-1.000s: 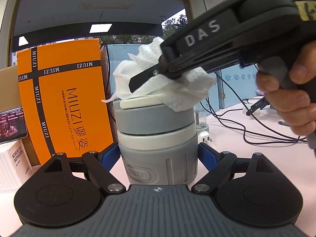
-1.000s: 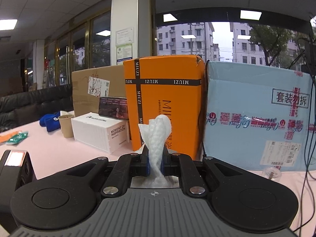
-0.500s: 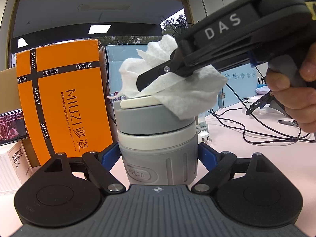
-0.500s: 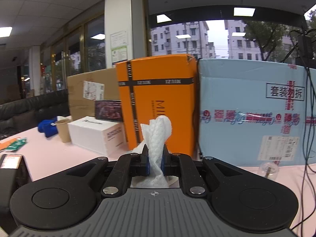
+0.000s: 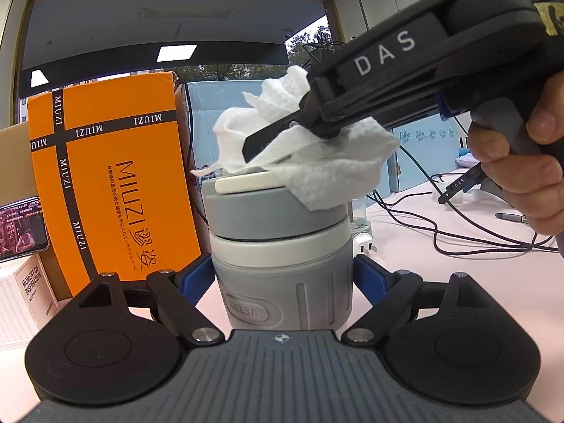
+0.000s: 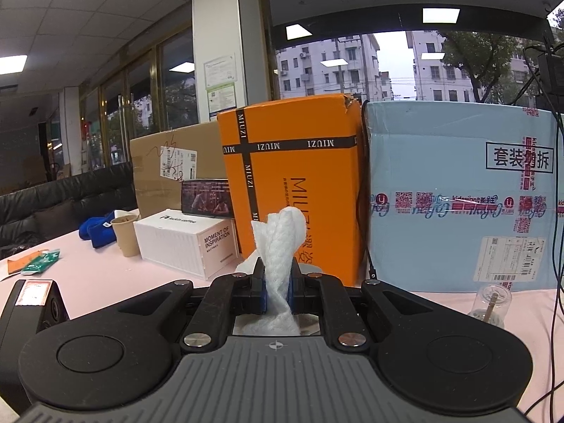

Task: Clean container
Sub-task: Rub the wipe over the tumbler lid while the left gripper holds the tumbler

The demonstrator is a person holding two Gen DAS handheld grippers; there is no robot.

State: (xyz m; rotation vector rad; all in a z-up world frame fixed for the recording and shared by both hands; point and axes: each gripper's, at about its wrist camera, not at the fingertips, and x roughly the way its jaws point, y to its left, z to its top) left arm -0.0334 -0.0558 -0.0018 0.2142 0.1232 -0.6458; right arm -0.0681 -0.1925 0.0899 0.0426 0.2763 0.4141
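A grey lidded container (image 5: 282, 264) stands upright on the pink table, and my left gripper (image 5: 283, 276) is shut on its lower body with a blue pad on each side. My right gripper (image 6: 276, 283) is shut on a crumpled white paper towel (image 6: 280, 243). In the left wrist view that right gripper (image 5: 253, 149) comes in from the upper right, held by a hand (image 5: 528, 183), and presses the paper towel (image 5: 317, 162) onto the container's pale lid (image 5: 246, 181). The towel drapes over the lid's right side.
An orange MIUZI box (image 5: 105, 183), a light blue carton (image 6: 458, 194) and a brown carton (image 6: 169, 172) stand behind. A white box (image 6: 183, 246), a paper cup (image 6: 125, 234) and a blue cloth (image 6: 95, 231) sit left. Black cables (image 5: 458, 239) and a small clear jar (image 6: 490, 303) lie right.
The right gripper and its towel have slid a little to the right across the lid and back left. The left gripper still clamps the container.
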